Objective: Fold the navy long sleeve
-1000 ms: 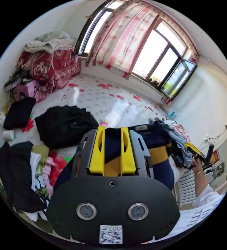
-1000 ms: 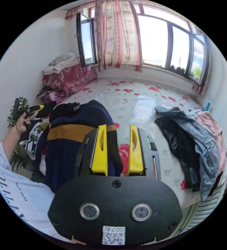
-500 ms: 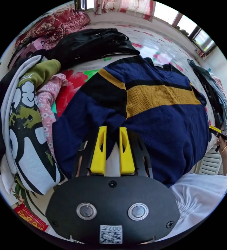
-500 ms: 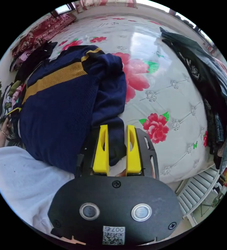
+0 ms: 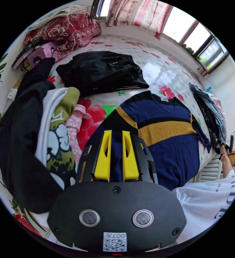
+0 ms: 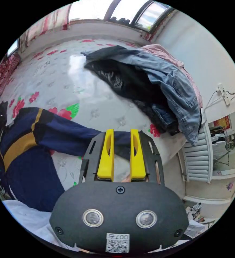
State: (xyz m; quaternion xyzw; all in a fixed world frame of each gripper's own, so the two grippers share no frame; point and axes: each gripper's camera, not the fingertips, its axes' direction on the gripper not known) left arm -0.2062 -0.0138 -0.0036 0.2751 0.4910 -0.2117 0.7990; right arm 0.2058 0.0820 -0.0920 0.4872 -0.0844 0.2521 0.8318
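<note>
Two clothes piles [image 5: 42, 134] [image 6: 160, 91] flank the spread navy long sleeve [image 5: 165, 139].

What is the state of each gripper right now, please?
Left gripper: cannot tell; jaws narrowly apart over the navy long sleeve.
Right gripper: cannot tell; sleeve end passes between the jaws.

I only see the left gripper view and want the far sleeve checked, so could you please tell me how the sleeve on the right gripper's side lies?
Observer: That sleeve of the navy long sleeve lies stretched straight across the bed, ending at the right gripper.
Operator: Thank you. Is it gripped?
Observer: I cannot tell. The cuff sits at the jaw tips, partly hidden.
Operator: Anything nearby?
Observer: A denim jacket is heaped just beyond the cuff.
</note>
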